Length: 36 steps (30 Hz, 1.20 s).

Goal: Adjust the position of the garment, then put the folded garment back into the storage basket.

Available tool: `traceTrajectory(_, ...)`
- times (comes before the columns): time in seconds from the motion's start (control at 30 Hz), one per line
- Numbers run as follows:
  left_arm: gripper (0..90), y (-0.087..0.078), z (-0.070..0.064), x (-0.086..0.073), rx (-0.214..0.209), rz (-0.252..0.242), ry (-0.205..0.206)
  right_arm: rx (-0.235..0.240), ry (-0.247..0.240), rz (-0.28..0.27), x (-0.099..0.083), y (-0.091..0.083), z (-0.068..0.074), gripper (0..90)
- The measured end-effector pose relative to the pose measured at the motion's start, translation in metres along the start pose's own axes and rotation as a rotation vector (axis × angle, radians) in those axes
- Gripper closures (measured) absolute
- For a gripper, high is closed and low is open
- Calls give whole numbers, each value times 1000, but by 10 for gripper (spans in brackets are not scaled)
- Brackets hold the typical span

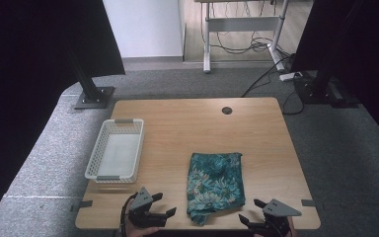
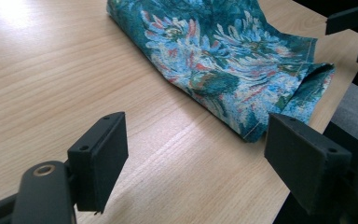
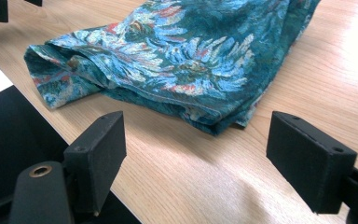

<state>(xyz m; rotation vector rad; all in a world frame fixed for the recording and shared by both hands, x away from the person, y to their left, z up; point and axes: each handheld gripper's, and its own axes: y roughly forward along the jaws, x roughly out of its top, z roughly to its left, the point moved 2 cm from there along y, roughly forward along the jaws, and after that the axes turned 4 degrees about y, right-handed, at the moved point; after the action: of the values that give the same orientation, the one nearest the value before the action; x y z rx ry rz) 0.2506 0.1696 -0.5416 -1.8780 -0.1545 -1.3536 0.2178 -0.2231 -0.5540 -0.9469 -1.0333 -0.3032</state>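
Note:
A folded teal cloth with a flower print [image 1: 214,184] lies on the wooden table [image 1: 187,128], its near corner close to the front edge. My left gripper [image 1: 164,204] stands open at the front edge, left of the cloth, nothing between its jaws. My right gripper [image 1: 252,210] stands open at the front edge, right of the cloth. In the left gripper view the cloth [image 2: 223,56] lies ahead and to the right of my open gripper [image 2: 200,163]. In the right gripper view the cloth [image 3: 177,56] lies ahead of my open gripper [image 3: 196,163], apart from it.
A white mesh basket [image 1: 115,150] stands at the table's left side, with nothing in it. A round cable hole [image 1: 227,110] sits near the far edge. Grey carpet surrounds the table; a black stand base [image 1: 94,97] and cables [image 1: 266,74] lie beyond it.

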Motion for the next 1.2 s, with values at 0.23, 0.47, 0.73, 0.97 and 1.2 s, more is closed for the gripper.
traceTrajectory(0.23, 217, 0, 1, -1, 6, 7, -6, -5, 1, 8, -2, -1, -1, 201)
traceTrajectory(0.47, 210, 1, 2, 0, -2, 6, -10, -12, 0, 8, -2, -2, -1, 203)
traceTrajectory(0.73, 215, 5, 4, 1, -11, 5, -21, -7, 7, 13, -3, -1, -2, 201)
traceTrajectory(0.97, 218, 9, 11, 7, -56, -6, -44, 3, 22, 15, -4, -1, -3, 189)
traceTrajectory(1.2, 223, 18, 15, 13, -97, 10, -43, 5, 30, 13, -3, -2, -5, 188)
